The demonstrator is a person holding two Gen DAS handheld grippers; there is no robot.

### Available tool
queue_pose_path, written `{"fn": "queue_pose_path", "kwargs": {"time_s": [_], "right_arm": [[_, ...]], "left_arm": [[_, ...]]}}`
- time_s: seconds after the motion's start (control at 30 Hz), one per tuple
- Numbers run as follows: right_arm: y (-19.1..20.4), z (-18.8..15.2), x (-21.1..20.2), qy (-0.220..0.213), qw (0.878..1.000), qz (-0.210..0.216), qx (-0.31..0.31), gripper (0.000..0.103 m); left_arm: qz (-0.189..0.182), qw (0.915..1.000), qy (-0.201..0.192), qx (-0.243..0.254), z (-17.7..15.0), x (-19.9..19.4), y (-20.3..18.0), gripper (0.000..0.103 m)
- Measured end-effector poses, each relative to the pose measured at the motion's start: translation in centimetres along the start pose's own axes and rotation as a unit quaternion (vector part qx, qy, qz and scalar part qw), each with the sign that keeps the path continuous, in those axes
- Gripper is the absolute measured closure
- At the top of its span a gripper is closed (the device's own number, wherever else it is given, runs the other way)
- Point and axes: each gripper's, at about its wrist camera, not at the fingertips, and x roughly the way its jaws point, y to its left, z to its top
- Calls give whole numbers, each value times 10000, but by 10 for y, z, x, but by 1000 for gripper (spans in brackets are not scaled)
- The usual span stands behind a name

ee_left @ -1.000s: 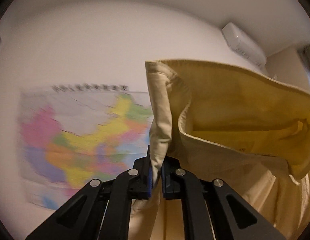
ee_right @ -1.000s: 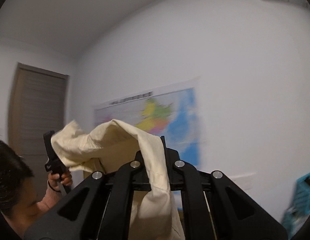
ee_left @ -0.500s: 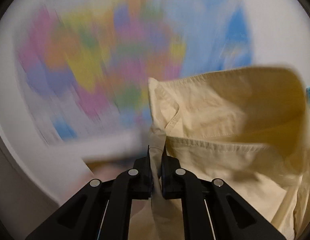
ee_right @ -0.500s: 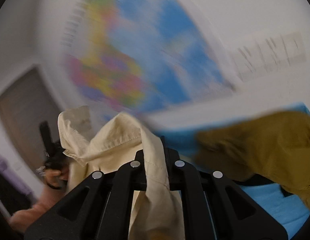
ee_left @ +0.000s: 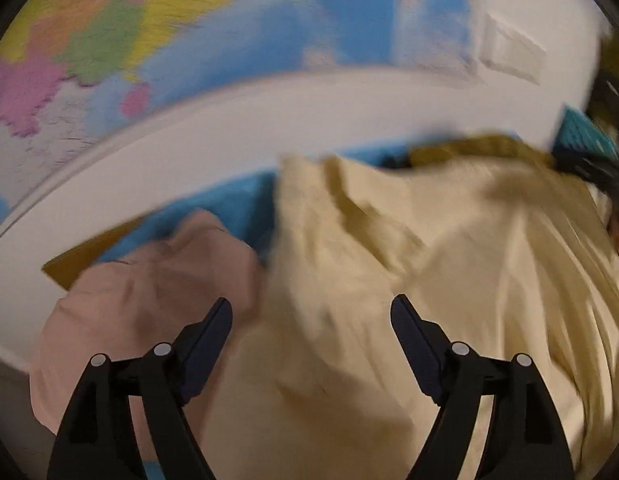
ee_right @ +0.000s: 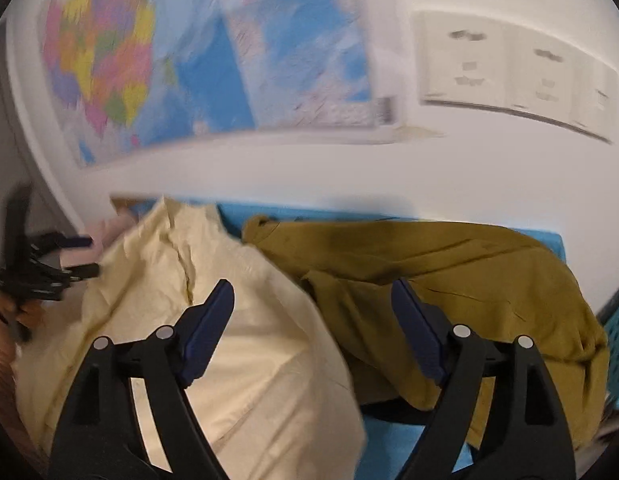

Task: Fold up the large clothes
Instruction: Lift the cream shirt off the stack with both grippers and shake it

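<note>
Both my left claw point(ee_left: 311, 312) and right claw point(ee_right: 312, 294) are spreading, pinching nothing, above the cream garment point(ee_right: 237, 320) heaped on the blue surface point(ee_right: 393, 444), its right edge touching the olive garment point(ee_right: 449, 280), its left edge beside a pink cloth point(ee_left: 149, 288).

Cream shirt point(ee_right: 237, 344), olive garment point(ee_right: 449, 280), pink cloth point(ee_left: 149, 280), blue surface point(ee_right: 405, 444), multicoloured map point(ee_right: 157, 60).
</note>
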Motion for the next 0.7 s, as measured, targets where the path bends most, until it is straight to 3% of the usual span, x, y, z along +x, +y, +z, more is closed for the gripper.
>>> {"fn": "queue_pose_path", "kwargs": {"time_s": [0.07,0.1,0.13,0.17,0.2,0.23,0.27,0.3,0.33,0.43,0.53,0.63,0.67,0.7], "right_arm": [[9,-2,25,385,9985,-218,-318,36],[12,-3,44,598,9972,-195,-412,62],[12,-5,48,683,9965,-252,-407,80],[12,-5,49,675,9965,-286,-396,86],[12,-4,46,582,9974,-215,-369,98],[7,0,35,384,9990,-54,-234,99],[2,3,26,218,9997,110,-92,101],[-3,8,17,58,9997,214,30,101],[-8,16,-1,-216,9992,292,149,101],[-23,33,-27,-723,9967,214,308,101],[-44,41,-13,-670,9953,-44,695,101],[-59,31,24,-148,9952,-418,870,98],[-61,26,32,-73,9942,-600,891,95],[-59,25,35,-81,9936,-653,923,82]], "left_arm": [[-119,9986,413,313,-15,3,-14,24],[-75,9973,529,509,-20,4,-24,24],[20,9955,652,688,-27,12,-30,24],[129,9924,832,900,-37,19,-37,28],[258,9894,913,1098,-45,23,-42,51],[396,9877,935,1188,-48,24,-40,67],[489,9877,953,1135,-48,24,-37,91],[374,9912,876,918,-43,19,-28,100],[261,9946,726,697,-37,11,-19,100],[450,9990,-13,57,-3,-24,15,100],[478,9970,-368,-491,23,-34,46,99],[650,9954,-95,-691,26,1,63,93],[858,9931,89,-791,22,17,69,83],[1074,9901,264,-860,20,30,72,68]]}}
